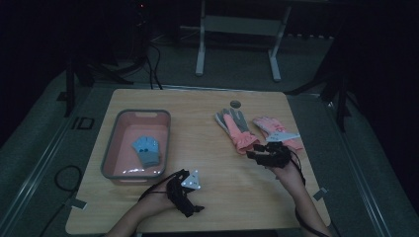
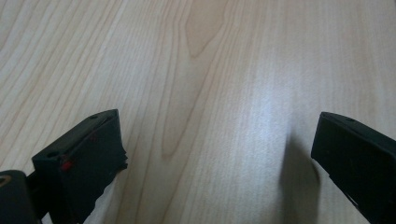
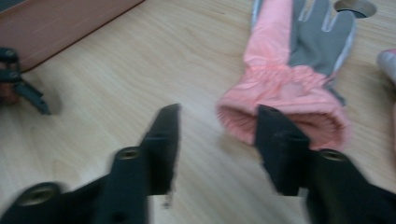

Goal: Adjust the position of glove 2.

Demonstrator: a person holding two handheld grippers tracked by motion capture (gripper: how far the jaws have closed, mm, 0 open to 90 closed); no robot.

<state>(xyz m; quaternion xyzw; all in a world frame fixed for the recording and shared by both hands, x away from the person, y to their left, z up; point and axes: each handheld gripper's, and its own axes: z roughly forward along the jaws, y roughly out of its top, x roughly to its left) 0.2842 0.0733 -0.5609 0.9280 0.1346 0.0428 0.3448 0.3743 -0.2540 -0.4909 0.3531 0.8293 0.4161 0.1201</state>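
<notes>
A pink and grey glove (image 1: 236,129) lies flat on the wooden table (image 1: 207,163), cuff toward me. In the right gripper view its open cuff (image 3: 285,107) sits just beyond my right gripper (image 3: 218,112), partly behind the right jaw. The jaws stand apart over bare wood with nothing between them. In the high view my right gripper (image 1: 254,152) hovers at that cuff. A second pink glove (image 1: 276,131) lies to its right. A blue glove (image 1: 146,149) rests inside the pink bin (image 1: 118,133). My left gripper (image 2: 219,121) is wide open over bare table, near the front edge (image 1: 190,197).
The bin's wall (image 3: 70,23) runs along the top left of the right gripper view, with my left gripper (image 3: 18,84) below it. A round hole (image 1: 235,103) marks the table's far side. Cables trail off the front edge. Table legs stand on the floor beyond.
</notes>
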